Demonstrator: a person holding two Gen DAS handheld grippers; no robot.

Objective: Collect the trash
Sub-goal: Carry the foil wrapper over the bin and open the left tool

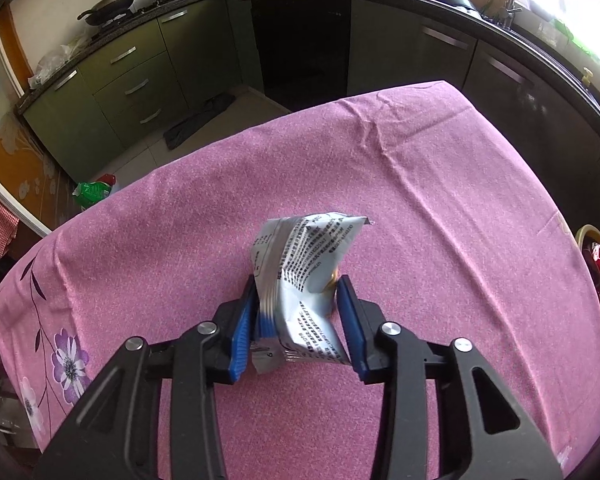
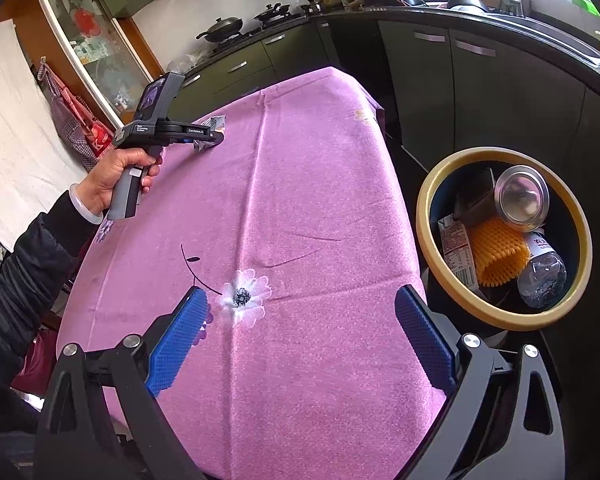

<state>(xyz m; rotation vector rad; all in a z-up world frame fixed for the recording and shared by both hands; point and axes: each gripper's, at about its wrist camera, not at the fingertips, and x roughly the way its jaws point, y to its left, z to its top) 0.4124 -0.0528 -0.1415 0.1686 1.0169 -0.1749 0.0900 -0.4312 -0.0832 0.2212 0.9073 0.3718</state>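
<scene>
A crumpled silver wrapper [image 1: 308,264] with black print stands up between the blue pads of my left gripper [image 1: 298,286], which is shut on it just above the pink flowered tablecloth [image 1: 380,184]. The right wrist view shows that same left gripper [image 2: 216,138] at the table's far left, held by a hand [image 2: 116,176], with the wrapper [image 2: 214,122] sticking out of it. My right gripper [image 2: 302,294] hovers open over the near end of the tablecloth [image 2: 320,180] with nothing between its fingers.
A round bin with a yellow rim [image 2: 424,208] stands beside the table's right edge, holding a can [image 2: 522,198], an orange foam net [image 2: 496,252] and a plastic bottle [image 2: 542,276]. Dark kitchen cabinets [image 1: 440,52] line the far side. A green bag [image 1: 92,192] lies on the floor.
</scene>
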